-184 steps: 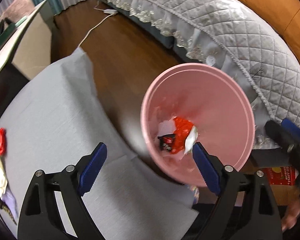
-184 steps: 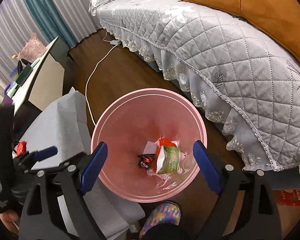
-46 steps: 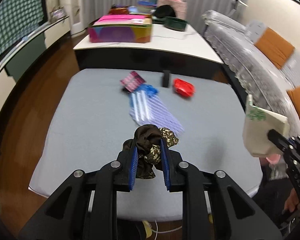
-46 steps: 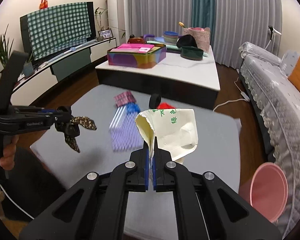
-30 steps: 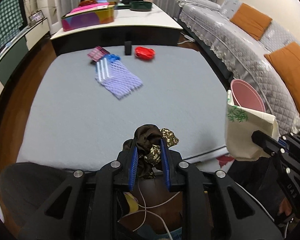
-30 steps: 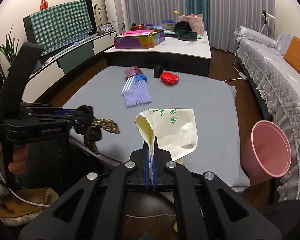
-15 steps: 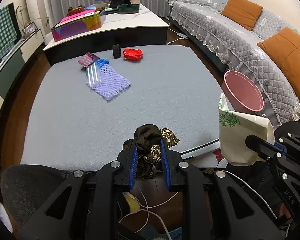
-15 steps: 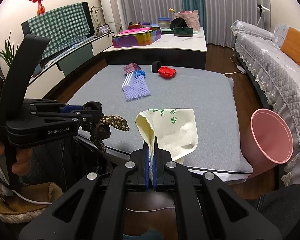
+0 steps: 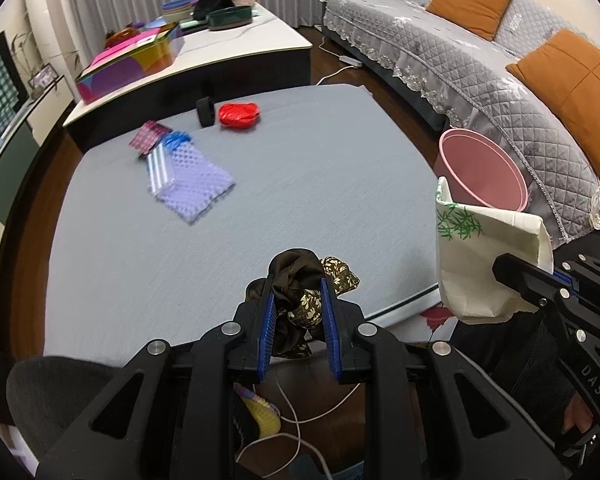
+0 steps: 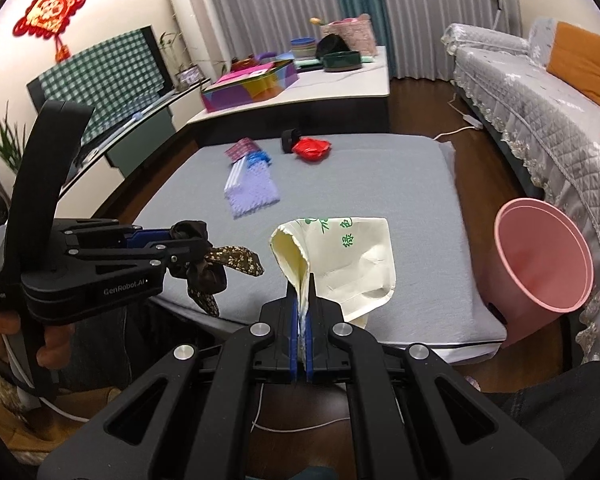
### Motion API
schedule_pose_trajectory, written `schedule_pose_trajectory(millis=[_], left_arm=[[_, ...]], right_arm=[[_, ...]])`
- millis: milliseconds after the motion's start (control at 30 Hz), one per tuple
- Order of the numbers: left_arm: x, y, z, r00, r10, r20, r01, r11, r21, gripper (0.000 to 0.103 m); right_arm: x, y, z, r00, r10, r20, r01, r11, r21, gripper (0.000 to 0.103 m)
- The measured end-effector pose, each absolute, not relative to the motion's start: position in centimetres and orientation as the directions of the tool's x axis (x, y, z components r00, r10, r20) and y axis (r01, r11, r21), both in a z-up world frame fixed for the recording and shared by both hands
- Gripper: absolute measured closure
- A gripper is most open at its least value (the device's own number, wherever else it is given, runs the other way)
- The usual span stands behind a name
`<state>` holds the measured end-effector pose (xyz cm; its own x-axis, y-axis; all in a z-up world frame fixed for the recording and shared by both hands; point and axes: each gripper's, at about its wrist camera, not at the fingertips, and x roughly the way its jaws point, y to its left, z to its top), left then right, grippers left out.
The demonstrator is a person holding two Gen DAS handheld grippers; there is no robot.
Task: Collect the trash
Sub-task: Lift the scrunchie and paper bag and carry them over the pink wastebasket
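Your right gripper (image 10: 300, 304) is pinching a cream paper bag (image 10: 340, 264) with green print between its fingers (image 10: 293, 336), over the near edge of the grey bench (image 10: 380, 176). At the left, your left gripper (image 10: 188, 246) is gripping a dark patterned scrunchie (image 10: 216, 264). A lilac mesh sleeve (image 10: 252, 192), a red wrapper (image 10: 312, 148) and a small checked packet (image 10: 242, 148) are lying on the far part. A pink bin (image 10: 540, 260) is standing beside the bench at the right.

I see a crumpled brown floral fabric scrap (image 9: 300, 296) pinched between my left fingers (image 9: 266, 336), and a cream green-printed paper bag (image 10: 342, 264) between my right fingers (image 10: 293, 344).
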<state>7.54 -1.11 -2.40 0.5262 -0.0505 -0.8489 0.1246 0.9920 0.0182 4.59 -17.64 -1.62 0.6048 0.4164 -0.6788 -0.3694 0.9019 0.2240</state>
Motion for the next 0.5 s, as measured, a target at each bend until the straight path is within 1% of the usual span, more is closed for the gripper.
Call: schedule_pose_trajectory(millis=[233, 500], left_arm=[[11.2, -5.5, -1.5, 0.529, -0.088, -0.844, 0.200, 0.979, 0.023, 0.082], [15.8, -12.3, 1.0, 0.567, -0.154, -0.809, 0.326, 0.944, 0.048, 0.081]], right_arm=[[6.8, -22.1, -0.8, 0.675, 0.349, -0.650, -0.267, 0.937, 0.225, 0.100], [9.9, -27.6, 1.0, 0.747, 0.230, -0.623, -0.138, 0.972, 0.192, 0.100]])
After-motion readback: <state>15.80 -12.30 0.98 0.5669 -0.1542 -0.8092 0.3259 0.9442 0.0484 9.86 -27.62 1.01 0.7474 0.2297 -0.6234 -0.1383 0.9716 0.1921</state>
